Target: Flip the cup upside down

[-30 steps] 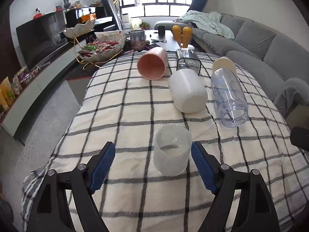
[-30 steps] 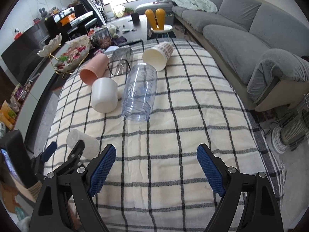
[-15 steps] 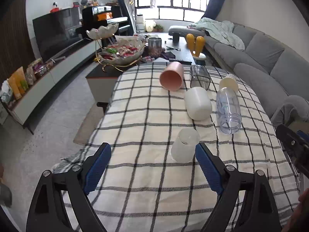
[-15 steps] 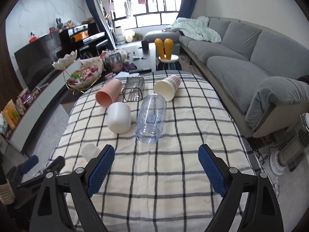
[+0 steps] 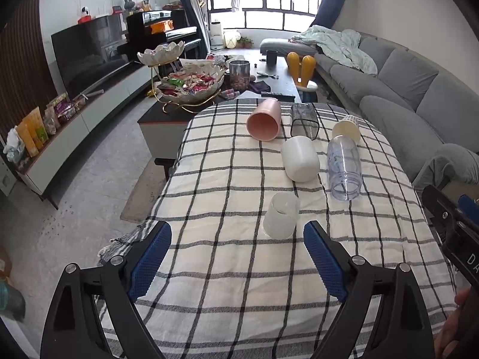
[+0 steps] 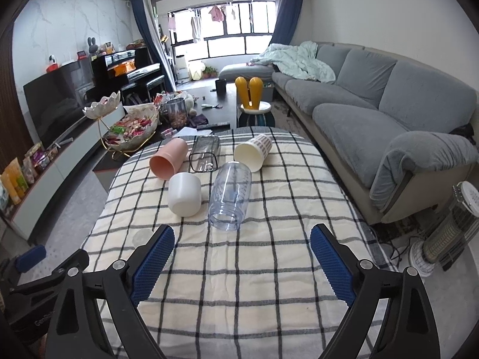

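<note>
We note the small frosted translucent plastic cup (image 5: 280, 220) standing base-up on the checked cloth-covered table (image 5: 227, 269), near edge, well apart from both tools. Left gripper (image 5: 237, 258): blue pads spread wide, released, gripping nothing; cup beyond its tips. Right gripper (image 6: 242, 264): likewise released. Farther off lie a white plastic cup (image 5: 300, 163) and a clear plastic bottle (image 5: 342, 167), both on their sides.
</note>
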{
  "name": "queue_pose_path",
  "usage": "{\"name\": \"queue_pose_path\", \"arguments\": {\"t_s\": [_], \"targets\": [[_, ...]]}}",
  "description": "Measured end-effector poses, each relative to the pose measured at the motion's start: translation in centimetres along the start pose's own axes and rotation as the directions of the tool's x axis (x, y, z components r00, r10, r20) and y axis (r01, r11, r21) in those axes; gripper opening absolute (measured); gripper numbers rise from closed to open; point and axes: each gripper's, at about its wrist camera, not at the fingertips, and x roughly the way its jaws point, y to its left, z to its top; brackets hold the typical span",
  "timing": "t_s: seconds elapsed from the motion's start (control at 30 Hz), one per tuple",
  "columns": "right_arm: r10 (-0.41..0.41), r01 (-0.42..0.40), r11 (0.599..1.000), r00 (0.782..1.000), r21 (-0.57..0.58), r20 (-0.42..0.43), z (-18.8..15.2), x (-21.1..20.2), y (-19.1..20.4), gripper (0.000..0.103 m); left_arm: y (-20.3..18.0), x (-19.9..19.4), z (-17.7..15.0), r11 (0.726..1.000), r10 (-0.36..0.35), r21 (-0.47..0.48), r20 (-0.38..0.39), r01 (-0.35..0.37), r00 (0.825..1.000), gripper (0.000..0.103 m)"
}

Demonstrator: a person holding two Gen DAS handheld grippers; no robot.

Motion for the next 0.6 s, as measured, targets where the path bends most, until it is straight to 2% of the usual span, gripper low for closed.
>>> {"name": "queue_pose_path", "arguments": {"t_s": [0.6], "targets": [[-0.006, 0.006, 1.0, 1.0, -0.006, 0.013, 0.1, -1.0, -0.1, 0.093, -0.3, -1.8, -0.1, 0.999, 0.031, 0.016, 0.036, -0.032, 0.999, 0.1]]}}
